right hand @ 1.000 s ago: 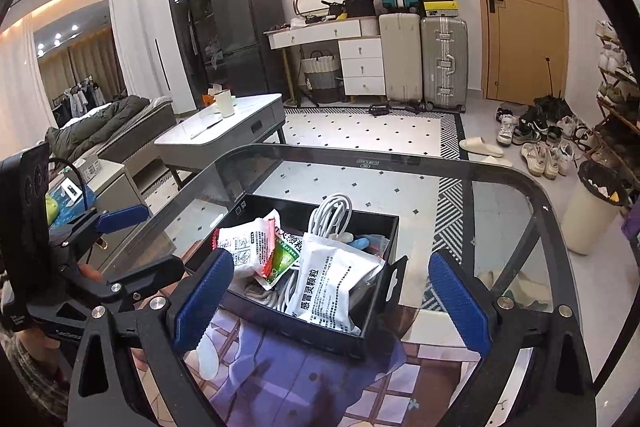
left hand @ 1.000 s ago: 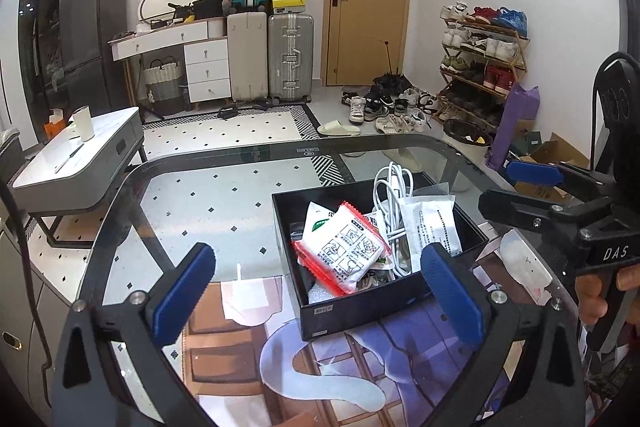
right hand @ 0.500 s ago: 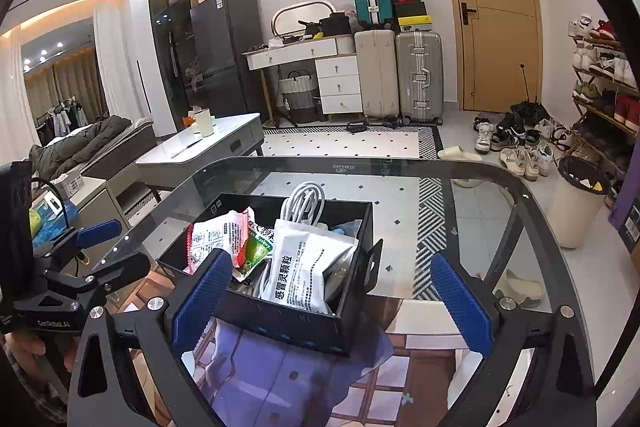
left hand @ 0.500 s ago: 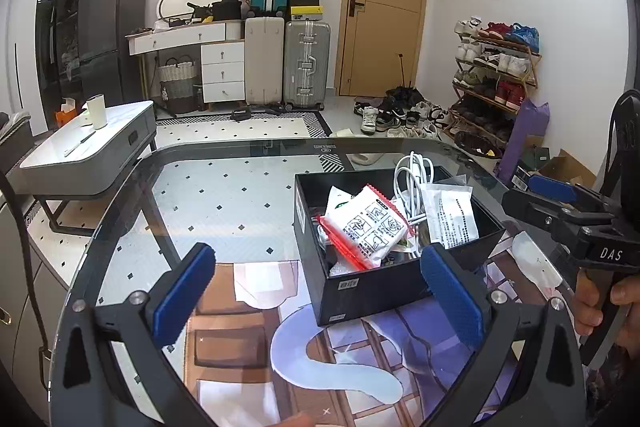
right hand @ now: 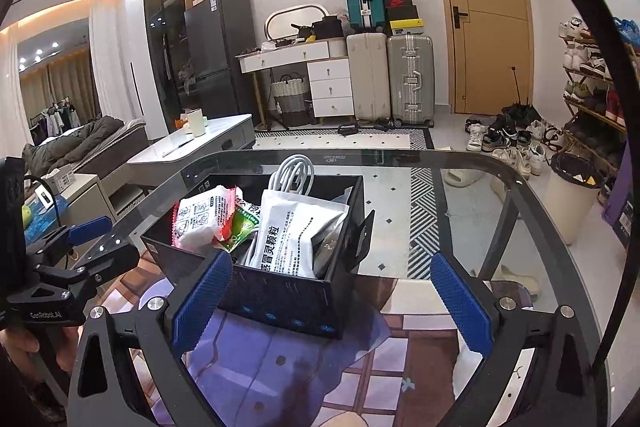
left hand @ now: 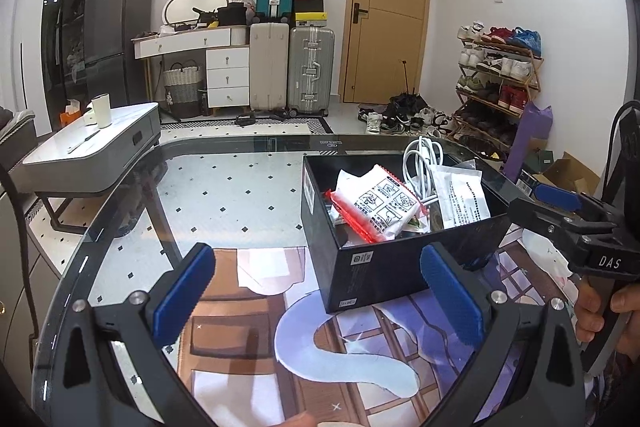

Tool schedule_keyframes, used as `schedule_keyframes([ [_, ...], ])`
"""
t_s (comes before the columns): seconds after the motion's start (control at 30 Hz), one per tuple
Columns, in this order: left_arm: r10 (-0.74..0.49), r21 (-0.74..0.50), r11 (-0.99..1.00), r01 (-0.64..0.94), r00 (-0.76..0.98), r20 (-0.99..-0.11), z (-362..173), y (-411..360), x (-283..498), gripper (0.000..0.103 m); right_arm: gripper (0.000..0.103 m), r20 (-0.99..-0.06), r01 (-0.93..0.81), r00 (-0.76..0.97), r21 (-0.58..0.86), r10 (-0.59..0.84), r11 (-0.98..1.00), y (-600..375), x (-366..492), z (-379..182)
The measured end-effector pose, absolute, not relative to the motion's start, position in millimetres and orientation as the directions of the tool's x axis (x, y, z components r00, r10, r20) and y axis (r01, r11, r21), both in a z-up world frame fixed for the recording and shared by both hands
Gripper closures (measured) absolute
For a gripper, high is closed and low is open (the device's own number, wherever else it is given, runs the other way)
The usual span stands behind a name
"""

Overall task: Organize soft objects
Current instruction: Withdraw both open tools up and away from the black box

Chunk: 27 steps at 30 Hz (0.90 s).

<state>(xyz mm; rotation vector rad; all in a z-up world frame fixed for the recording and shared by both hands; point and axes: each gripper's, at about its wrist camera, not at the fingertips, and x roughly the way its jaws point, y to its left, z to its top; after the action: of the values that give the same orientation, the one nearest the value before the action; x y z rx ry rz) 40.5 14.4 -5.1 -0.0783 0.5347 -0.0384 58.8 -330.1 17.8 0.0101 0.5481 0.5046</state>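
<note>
Soft packets: they sit piled in the black box (left hand: 400,267), which serves as the landmark for everything below.
Black box: open-topped, standing on the glass table (left hand: 224,195), with its near end over a printed mat (left hand: 248,315).
Red-edged packet (left hand: 376,207): white with red trim, tilted up in the box, on the side toward the left gripper.
Green wrapper (right hand: 240,227): peeking out between the red-edged packet and the white pouch.
White pouch (right hand: 292,231): printed with black characters, leaning upright in the middle of the box, its top above the rim.
White cable (right hand: 294,171): a looped bundle poking up at the far end of the box, behind the pouch.
Box flap (right hand: 362,239): a black tab sticking out from the box's right-hand wall.
Left gripper (left hand: 316,303): jaws spread wide, nothing between them, hovering just short of the box's near wall; its right blue pad lines up with the box's near corner.
Right gripper (right hand: 332,299): fingers wide apart and empty, held low in front of the box; its left blue pad overlaps the near wall in view, though I cannot tell whether it touches.
Hand (left hand: 600,307): wrapped round the right gripper's handle, off to the right of the box.
Behind the box: suitcases (left hand: 292,67) and a wooden door (left hand: 384,15) stand well apart across the floor.
</note>
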Motion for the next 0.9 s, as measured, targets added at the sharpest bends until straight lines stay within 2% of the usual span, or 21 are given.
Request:
schedule_keyframes([
  [0.17,-0.056,-0.089,0.996,0.012,0.860,-0.508,-8.2,15.7,41.3,0.000,0.002,-0.468,-0.452,0.754,0.142,0.462,0.881,-334.0,54.6,16.3],
  [0.9,-0.051,-0.071,0.997,0.016,0.857,-0.513,-12.2,11.1,41.8,0.000,0.002,-0.446,-0.453,0.772,0.116,0.453,0.884,-329.8,49.4,17.4],
])
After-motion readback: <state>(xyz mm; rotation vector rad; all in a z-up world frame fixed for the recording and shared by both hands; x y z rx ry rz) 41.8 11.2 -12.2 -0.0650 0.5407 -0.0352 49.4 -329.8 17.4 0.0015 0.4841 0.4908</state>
